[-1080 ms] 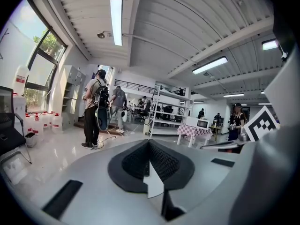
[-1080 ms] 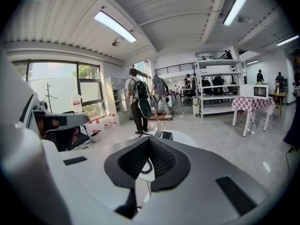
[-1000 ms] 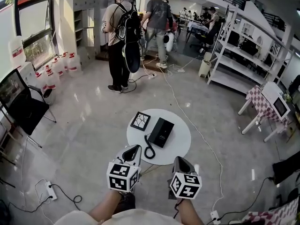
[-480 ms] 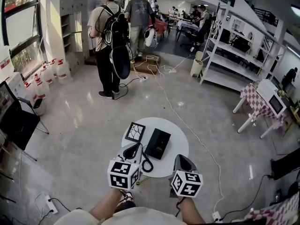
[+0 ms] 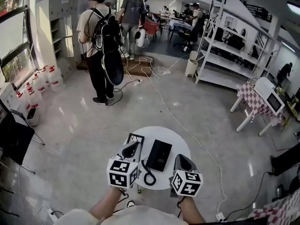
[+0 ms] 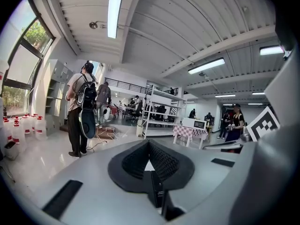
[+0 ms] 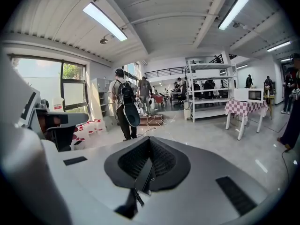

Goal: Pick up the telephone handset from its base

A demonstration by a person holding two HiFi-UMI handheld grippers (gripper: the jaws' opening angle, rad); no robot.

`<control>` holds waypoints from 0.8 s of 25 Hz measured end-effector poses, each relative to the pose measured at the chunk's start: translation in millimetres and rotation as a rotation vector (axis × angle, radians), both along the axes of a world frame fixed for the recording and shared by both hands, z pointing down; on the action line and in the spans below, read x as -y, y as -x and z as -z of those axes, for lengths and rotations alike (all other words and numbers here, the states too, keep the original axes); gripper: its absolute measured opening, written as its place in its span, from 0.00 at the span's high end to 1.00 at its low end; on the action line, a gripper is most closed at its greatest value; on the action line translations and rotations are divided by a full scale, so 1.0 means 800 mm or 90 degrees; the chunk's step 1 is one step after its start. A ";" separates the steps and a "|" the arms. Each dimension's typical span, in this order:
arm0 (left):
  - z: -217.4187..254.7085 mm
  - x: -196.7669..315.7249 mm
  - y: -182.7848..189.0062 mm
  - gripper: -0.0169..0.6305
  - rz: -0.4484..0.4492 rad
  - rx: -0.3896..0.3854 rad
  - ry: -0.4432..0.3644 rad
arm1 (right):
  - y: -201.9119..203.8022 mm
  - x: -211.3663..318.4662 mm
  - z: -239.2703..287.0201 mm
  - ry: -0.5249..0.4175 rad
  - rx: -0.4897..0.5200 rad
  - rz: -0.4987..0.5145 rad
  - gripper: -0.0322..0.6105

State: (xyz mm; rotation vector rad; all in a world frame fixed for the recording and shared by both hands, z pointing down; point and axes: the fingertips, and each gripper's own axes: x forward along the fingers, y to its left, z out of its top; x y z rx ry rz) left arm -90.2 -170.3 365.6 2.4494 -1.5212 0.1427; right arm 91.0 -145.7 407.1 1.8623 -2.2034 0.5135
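telephone (image 5: 158, 154) on table (image 5: 180, 146), frame (image 5: 136, 138) at left

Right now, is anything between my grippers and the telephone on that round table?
Nothing solid that shows. The telephone lies in the open between the left gripper and right gripper. Only its coiled cord loops at its near end, by the left gripper; the black-framed square sits off to the side.

No readable text, no legible labels, brands, numbers or signs
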 end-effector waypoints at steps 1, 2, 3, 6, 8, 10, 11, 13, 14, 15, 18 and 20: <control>-0.001 0.009 0.001 0.95 -0.006 0.002 0.002 | 0.001 0.008 -0.001 0.002 -0.001 -0.004 0.91; -0.003 0.017 0.001 0.95 -0.012 0.004 0.005 | 0.003 0.015 -0.001 0.003 -0.001 -0.008 0.91; -0.006 0.025 0.002 0.95 -0.017 0.006 0.008 | 0.004 0.022 -0.001 0.003 -0.001 -0.012 0.91; -0.016 0.049 0.009 0.95 -0.029 0.006 0.019 | 0.011 0.039 -0.003 0.004 0.001 -0.026 0.91; -0.022 0.063 0.013 0.95 -0.034 0.004 0.024 | 0.013 0.045 -0.007 0.008 0.001 -0.037 0.91; -0.027 0.073 0.011 0.95 -0.037 0.001 0.031 | 0.009 0.048 -0.013 0.017 0.001 -0.045 0.91; -0.031 0.076 0.009 0.95 -0.038 0.000 0.037 | 0.005 0.048 -0.017 0.024 0.000 -0.050 0.91; -0.043 0.078 0.002 0.95 -0.043 -0.001 0.051 | -0.004 0.047 -0.026 0.038 -0.001 -0.057 0.91; -0.050 0.077 -0.001 0.95 -0.045 0.001 0.059 | -0.009 0.047 -0.030 0.045 -0.002 -0.060 0.91; -0.058 0.077 -0.004 0.95 -0.044 0.002 0.069 | -0.014 0.048 -0.034 0.050 -0.002 -0.061 0.91; -0.078 0.080 -0.007 0.95 -0.028 -0.001 0.094 | -0.022 0.057 -0.044 0.060 0.000 -0.055 0.91; -0.080 0.085 -0.009 0.95 -0.016 -0.004 0.102 | -0.024 0.070 -0.045 0.062 0.003 -0.044 0.91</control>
